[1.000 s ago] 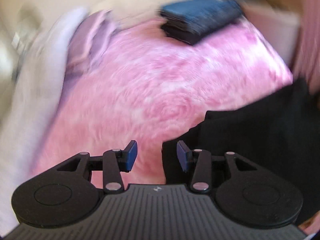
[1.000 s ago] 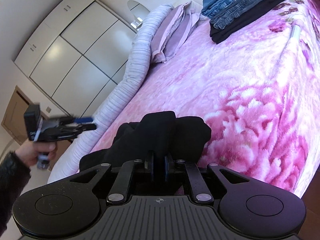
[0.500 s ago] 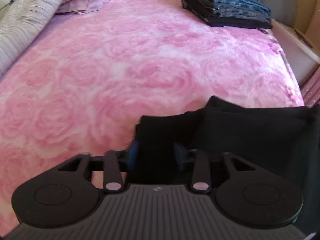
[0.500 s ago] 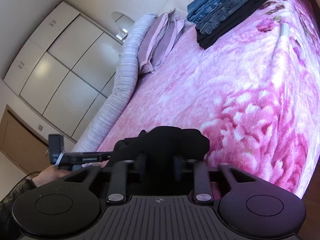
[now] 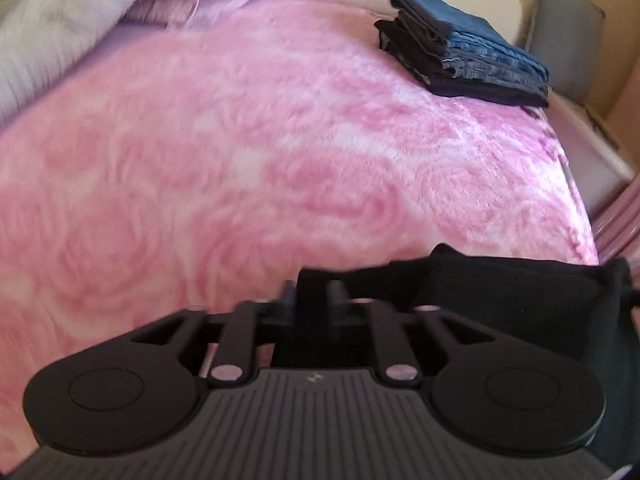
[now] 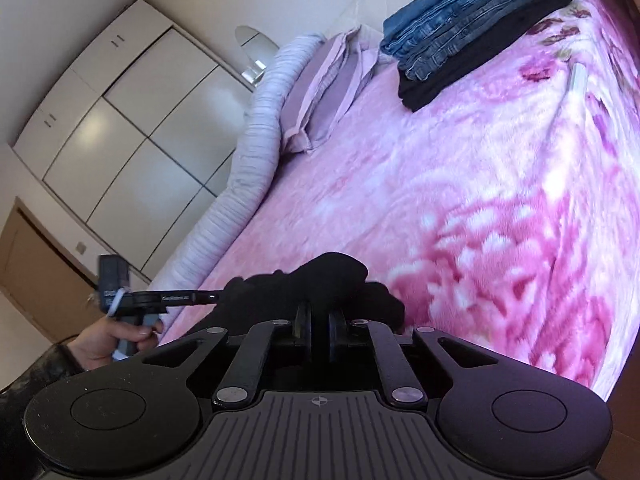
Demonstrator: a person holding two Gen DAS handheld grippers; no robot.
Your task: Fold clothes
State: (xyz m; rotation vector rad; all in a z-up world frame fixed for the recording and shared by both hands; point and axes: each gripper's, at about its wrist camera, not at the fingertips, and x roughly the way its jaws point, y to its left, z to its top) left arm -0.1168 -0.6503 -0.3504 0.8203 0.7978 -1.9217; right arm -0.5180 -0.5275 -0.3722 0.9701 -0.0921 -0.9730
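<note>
A pink floral blanket (image 6: 460, 184) is covering the bed, a rolled pale quilt (image 6: 256, 148) is running along its far side edge, lilac pillows (image 6: 324, 92) are leaning against it, and white wardrobe doors (image 6: 132, 120) are standing beyond beside a brown door (image 6: 36, 280).

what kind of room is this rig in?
Almost certainly a home bedroom: a bed under a fluffy pink rose-patterned blanket, lilac pillows by the headboard, and a white built-in wardrobe along the wall. A stack of folded jeans sits on the bed.
</note>
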